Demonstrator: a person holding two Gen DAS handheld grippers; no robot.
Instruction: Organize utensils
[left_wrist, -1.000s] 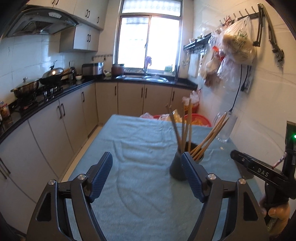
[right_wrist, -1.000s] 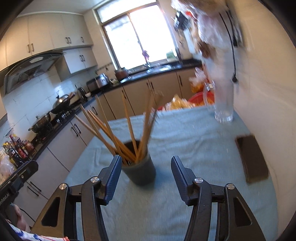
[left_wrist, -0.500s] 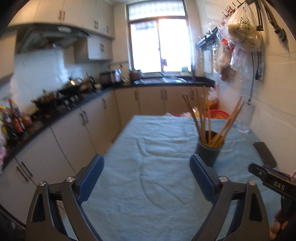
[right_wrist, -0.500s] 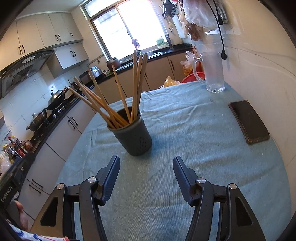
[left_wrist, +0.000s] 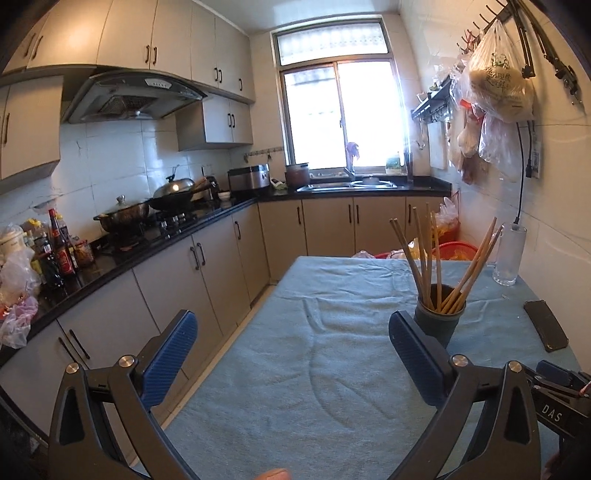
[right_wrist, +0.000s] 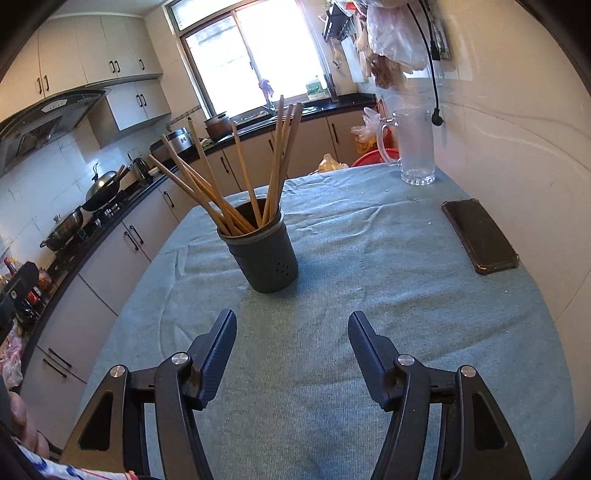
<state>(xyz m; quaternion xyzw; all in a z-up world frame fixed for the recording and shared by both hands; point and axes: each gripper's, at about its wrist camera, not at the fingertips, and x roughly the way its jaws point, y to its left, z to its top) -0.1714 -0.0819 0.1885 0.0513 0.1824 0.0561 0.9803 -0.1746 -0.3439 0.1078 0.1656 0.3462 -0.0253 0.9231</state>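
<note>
A dark grey utensil holder (right_wrist: 264, 251) stands upright on the blue-green tablecloth (right_wrist: 332, 295), with several wooden chopsticks (right_wrist: 275, 162) fanned out of its top. It also shows in the left wrist view (left_wrist: 439, 319), chopsticks (left_wrist: 424, 258) inside. My right gripper (right_wrist: 291, 328) is open and empty, a short way in front of the holder. My left gripper (left_wrist: 291, 332) is wide open and empty, to the left of the holder and nearer than it; its right finger (left_wrist: 413, 350) overlaps the holder's base in that view.
A black phone (right_wrist: 480, 236) lies on the cloth at the right near the wall. A clear glass jug (right_wrist: 415, 151) stands at the far right corner. The table's left edge (left_wrist: 236, 332) drops to the floor beside the kitchen cabinets (left_wrist: 177, 280). Bags hang on the right wall (left_wrist: 495, 74).
Both grippers have drawn back from the holder, which now looks smaller and farther. The left gripper has opened wider and risen. The holder and chopsticks have stayed in place.
</note>
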